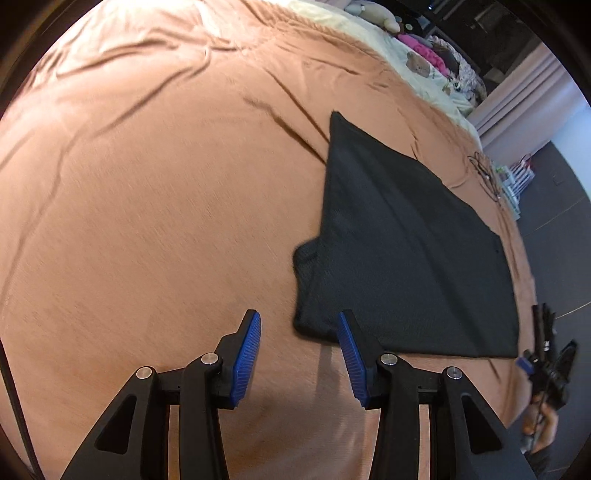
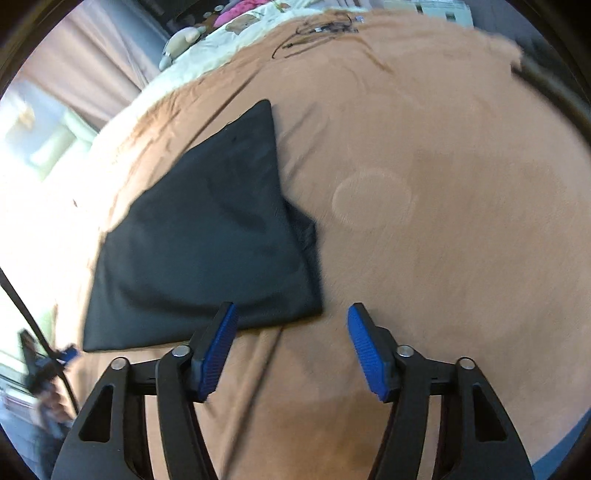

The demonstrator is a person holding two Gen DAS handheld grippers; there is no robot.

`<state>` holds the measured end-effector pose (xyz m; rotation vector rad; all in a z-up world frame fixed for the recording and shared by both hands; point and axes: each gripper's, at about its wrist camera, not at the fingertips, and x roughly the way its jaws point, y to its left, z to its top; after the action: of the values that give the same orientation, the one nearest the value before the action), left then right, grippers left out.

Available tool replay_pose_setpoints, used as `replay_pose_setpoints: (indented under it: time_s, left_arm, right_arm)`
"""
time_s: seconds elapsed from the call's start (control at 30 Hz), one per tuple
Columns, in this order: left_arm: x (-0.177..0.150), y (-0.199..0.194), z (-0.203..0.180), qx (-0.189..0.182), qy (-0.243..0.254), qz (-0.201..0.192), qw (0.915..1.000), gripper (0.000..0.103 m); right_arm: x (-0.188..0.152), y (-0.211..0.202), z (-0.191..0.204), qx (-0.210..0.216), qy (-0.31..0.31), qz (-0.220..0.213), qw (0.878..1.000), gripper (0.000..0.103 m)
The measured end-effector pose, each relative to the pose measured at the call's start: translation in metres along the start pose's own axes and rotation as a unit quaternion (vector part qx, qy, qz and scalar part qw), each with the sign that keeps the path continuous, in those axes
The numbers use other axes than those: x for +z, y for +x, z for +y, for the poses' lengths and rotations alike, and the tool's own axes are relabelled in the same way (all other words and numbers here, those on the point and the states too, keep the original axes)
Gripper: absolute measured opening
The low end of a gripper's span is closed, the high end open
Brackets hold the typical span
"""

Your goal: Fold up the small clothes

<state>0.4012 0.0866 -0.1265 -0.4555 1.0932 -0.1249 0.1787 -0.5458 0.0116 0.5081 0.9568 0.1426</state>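
Black garment (image 1: 406,243) lies flat on brown bedspread (image 1: 147,184), folded into a rough trapezoid, one lump poking from its side edge. Left tongs (image 1: 299,354) wide, empty, garment ahead-right. Right tongs (image 2: 291,343) wide, empty, garment ahead-left.

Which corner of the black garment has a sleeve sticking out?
The near corner of the black garment beside the open left gripper; a sleeve protrudes there, the other corners are plain.

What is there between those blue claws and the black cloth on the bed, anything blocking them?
Nothing visible. The black cloth lies flat on the brown blanket, with only bare blanket between it and the open left gripper and right gripper. A cable lies far behind it.
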Motion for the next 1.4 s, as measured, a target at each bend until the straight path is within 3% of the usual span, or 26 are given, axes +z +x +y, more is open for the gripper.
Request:
replay_pose_setpoints:
  time_s: [0.13, 0.37, 0.7, 0.77, 0.83, 0.93, 1.17, 1.4]
  left_arm:
    - [-0.004, 0.009, -0.002, -0.029, -0.017, 0.019, 0.9992, 0.046]
    - [0.001, 0.022, 0.008, -0.06, -0.061, 0.028, 0.9959, 0.045]
    - [0.01, 0.029, 0.011, -0.091, -0.088, 0.017, 0.9917, 0.045]
    - [0.013, 0.03, 0.011, -0.09, -0.086, 0.018, 0.9921, 0.039]
    - [0.014, 0.03, 0.01, -0.074, -0.078, 0.018, 0.994, 0.016]
    - [0.014, 0.028, 0.009, -0.07, -0.074, 0.017, 0.9946, 0.008]
    - [0.02, 0.001, 0.005, -0.057, -0.05, -0.012, 0.997, 0.006]
    - [0.015, -0.03, 0.009, -0.048, -0.037, -0.023, 0.9979, 0.005]
  right_arm:
    - [-0.003, 0.006, -0.014, 0.048, 0.04, 0.012, 0.998, 0.056]
    - [-0.003, 0.009, -0.034, 0.077, 0.077, 0.004, 0.994, 0.054]
    - [-0.003, 0.027, -0.052, 0.122, 0.129, -0.024, 0.984, 0.05]
    - [-0.003, 0.031, -0.052, 0.124, 0.133, -0.027, 0.983, 0.04]
    - [-0.003, 0.036, -0.053, 0.122, 0.137, -0.024, 0.983, 0.029]
    - [-0.003, 0.035, -0.055, 0.119, 0.14, -0.022, 0.983, 0.006]
    - [-0.006, 0.01, -0.031, 0.114, 0.112, -0.038, 0.986, 0.002]
    - [-0.023, -0.003, -0.018, 0.116, 0.092, -0.025, 0.989, 0.002]
